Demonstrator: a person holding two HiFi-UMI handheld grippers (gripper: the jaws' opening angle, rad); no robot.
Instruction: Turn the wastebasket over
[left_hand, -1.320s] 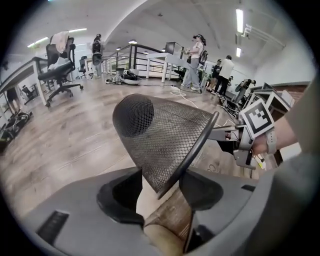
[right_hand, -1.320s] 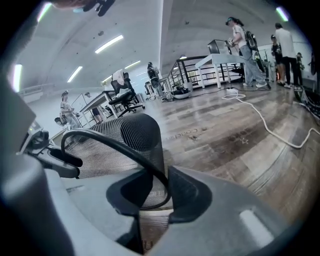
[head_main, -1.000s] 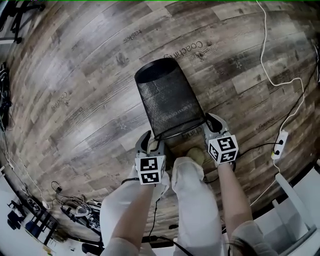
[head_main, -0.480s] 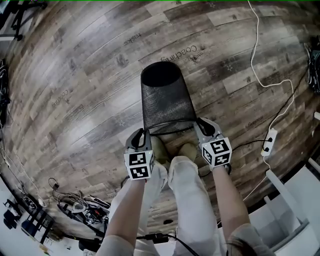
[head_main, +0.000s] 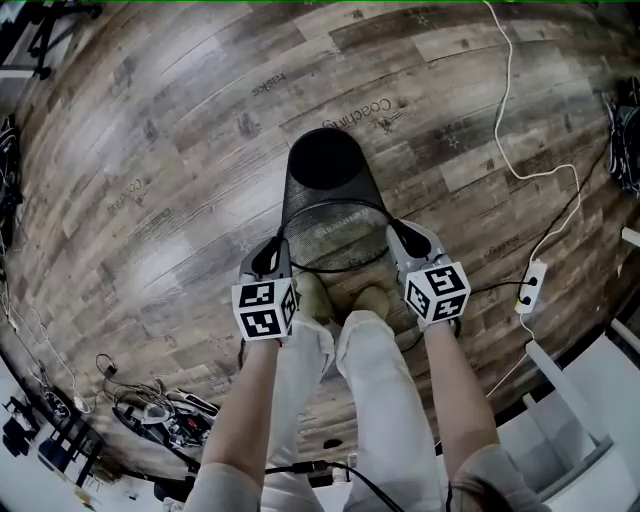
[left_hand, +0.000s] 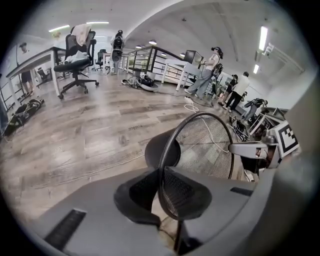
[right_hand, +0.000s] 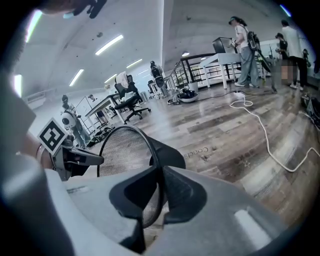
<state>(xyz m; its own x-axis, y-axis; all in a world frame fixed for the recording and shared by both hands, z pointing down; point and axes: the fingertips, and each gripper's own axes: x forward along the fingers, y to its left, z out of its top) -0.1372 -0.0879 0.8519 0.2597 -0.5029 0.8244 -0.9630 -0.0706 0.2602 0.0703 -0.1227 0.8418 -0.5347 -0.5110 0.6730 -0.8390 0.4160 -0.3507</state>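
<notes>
The black mesh wastebasket (head_main: 330, 195) is tipped, its solid base on the wooden floor on the far side and its open rim raised toward me. My left gripper (head_main: 277, 255) holds the rim's left side; in the left gripper view the wire rim (left_hand: 165, 150) runs between the pads of the left gripper (left_hand: 161, 172). My right gripper (head_main: 397, 238) grips the rim's right side, and the right gripper view shows the right gripper (right_hand: 161, 170) with mesh and rim (right_hand: 150, 145) pinched in it. Both sets of jaws have just been closing onto the rim.
My legs and shoes (head_main: 345, 300) stand right under the basket's rim. A white cable (head_main: 515, 150) and a power strip (head_main: 528, 287) lie on the floor at right, tangled cables (head_main: 150, 410) at lower left. An office chair (left_hand: 77, 50) and people (left_hand: 210, 70) are far off.
Both grippers have closed on the rim and risen with it. The basket has swung from lying on its side to standing steeply on its far base edge.
</notes>
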